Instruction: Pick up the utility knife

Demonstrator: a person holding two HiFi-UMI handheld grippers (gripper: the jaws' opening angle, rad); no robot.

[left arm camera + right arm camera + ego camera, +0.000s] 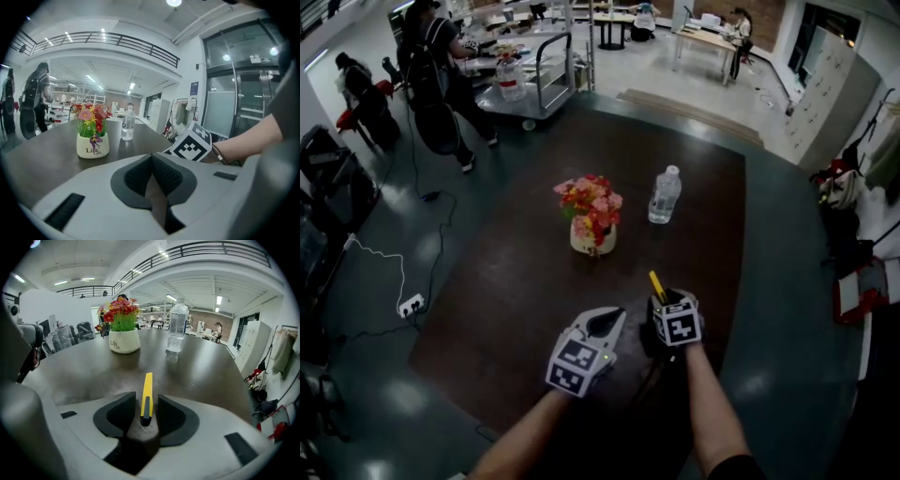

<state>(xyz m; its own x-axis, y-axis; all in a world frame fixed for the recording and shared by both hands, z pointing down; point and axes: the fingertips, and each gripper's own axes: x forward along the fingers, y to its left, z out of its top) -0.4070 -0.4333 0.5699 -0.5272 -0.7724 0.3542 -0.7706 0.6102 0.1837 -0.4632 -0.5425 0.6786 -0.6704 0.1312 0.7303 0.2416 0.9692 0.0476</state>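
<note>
As it lies flat, the utility knife [147,397] looks slim, yellow.

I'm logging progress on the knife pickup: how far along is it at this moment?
Done: the right gripper is lined up, its open jaws on either side of the near end of the utility knife. In hand: nothing; the pads stand clear of the knife, which lies on the table. The left gripper is shut and empty. Left: close on the knife and lift it.
</note>
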